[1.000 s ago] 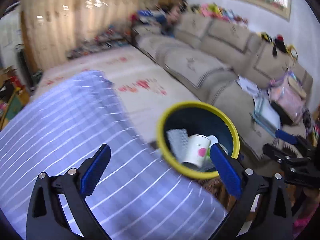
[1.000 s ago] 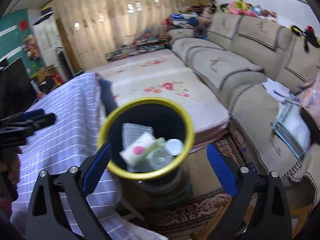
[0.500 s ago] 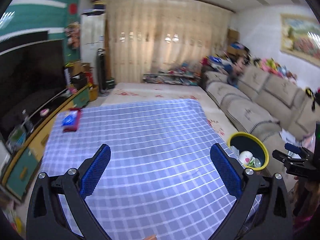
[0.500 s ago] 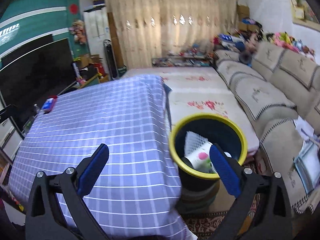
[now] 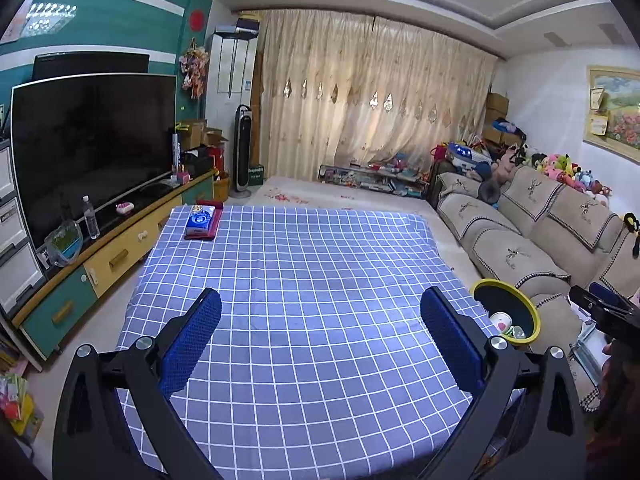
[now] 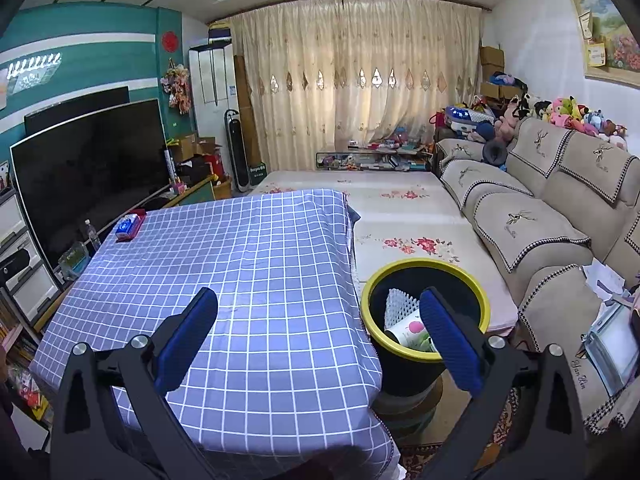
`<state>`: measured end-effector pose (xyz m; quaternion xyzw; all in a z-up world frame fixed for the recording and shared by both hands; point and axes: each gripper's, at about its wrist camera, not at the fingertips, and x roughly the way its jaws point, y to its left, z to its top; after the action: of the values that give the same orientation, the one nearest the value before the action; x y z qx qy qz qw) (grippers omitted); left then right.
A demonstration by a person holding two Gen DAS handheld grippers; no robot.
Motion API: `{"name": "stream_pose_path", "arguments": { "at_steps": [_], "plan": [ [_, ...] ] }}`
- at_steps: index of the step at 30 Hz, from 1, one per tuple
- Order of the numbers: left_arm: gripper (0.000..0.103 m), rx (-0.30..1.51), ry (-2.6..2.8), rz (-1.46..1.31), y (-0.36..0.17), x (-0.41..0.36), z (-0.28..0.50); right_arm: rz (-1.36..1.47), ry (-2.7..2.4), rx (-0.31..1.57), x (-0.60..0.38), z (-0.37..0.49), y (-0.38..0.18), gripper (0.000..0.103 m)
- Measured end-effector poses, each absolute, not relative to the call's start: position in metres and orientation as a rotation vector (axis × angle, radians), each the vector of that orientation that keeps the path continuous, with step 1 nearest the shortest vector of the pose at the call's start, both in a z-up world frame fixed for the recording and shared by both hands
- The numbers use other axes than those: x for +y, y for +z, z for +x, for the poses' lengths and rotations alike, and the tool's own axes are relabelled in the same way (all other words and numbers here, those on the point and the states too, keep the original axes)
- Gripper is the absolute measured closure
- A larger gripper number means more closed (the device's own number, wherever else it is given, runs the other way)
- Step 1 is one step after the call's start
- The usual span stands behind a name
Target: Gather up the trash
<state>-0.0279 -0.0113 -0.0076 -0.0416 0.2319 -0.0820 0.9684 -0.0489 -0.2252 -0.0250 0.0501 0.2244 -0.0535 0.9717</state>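
Note:
A black bin with a yellow rim [image 6: 472,284] stands on the floor just right of the table; inside lie a white paper cup with a pink spot [image 6: 408,326], white foam mesh [image 6: 396,302] and other litter. In the left wrist view the same bin [image 5: 534,318] sits low at the right. My left gripper [image 5: 320,342] hangs open above the near part of the blue checked tablecloth [image 5: 304,264], holding nothing. My right gripper [image 6: 318,336] is open too, above the table's right edge, its right finger in front of the bin. The right gripper's tip [image 5: 600,306] shows at the left wrist view's right edge.
A blue and red tissue pack [image 5: 202,222] lies at the table's far left corner. A TV [image 5: 88,148] on a low cabinet lines the left side. A beige sofa [image 6: 552,200] runs along the right, with papers on its near seat. A floral mat [image 6: 404,216] covers the floor beyond.
Both grippers have pulled back and up from right over the bin to a wide view across the table. The bin now looks small and off to the right.

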Motion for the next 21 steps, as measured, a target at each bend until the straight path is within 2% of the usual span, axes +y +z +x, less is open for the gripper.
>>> {"name": "stream_pose_path", "arguments": {
  "at_steps": [21],
  "plan": [
    [0.005, 0.458, -0.159, -0.078, 0.0, -0.021, -0.038, 0.106, -0.098, 0.449, -0.223, -0.049, -0.025, 0.007]
  ]
}}
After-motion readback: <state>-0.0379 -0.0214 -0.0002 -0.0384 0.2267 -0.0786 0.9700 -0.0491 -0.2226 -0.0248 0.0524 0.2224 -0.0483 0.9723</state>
